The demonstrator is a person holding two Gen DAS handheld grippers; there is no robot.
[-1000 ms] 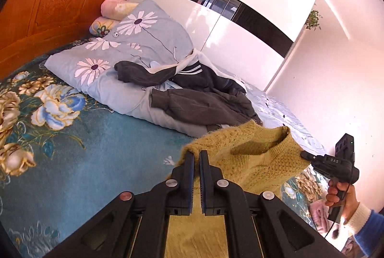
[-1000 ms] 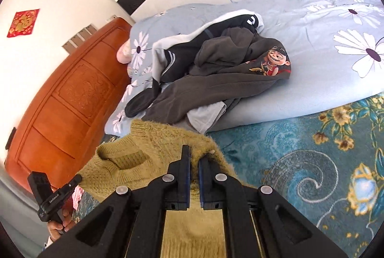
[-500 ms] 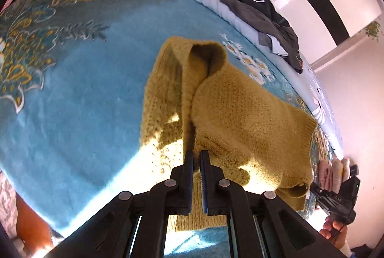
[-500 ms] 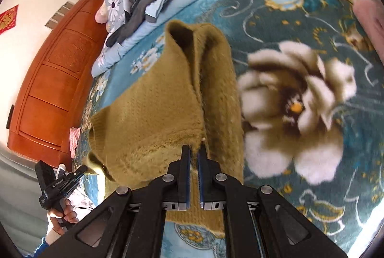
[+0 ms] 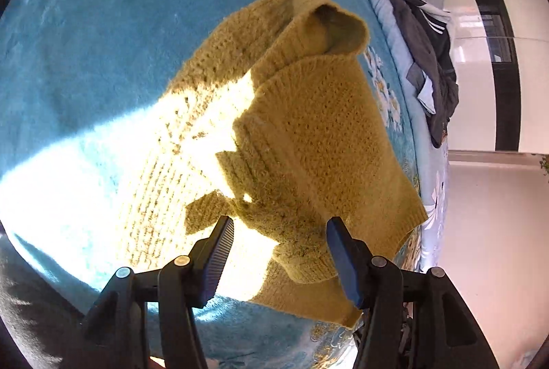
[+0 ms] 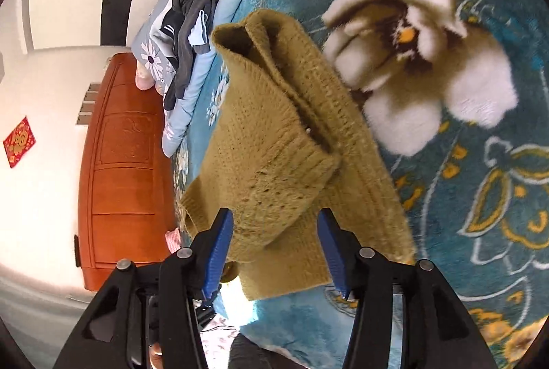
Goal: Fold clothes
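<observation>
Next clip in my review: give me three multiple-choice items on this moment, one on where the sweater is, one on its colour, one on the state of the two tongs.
1. Where does the sweater lie?
A. on the blue floral blanket
B. on the pile of dark clothes
C. hanging from the wooden headboard

2. What colour is the sweater?
A. grey
B. mustard yellow
C. pink

3. How do the left tongs and right tongs stand?
A. both shut on the sweater
B. one open, one shut
C. both open, holding nothing

Answers: 1 A, the knit rests folded on the blanket, apart from the dark pile; 2 B, the knit is yellow in both views; 3 C, each pair shows a wide gap with the sweater lying free beyond it.
</observation>
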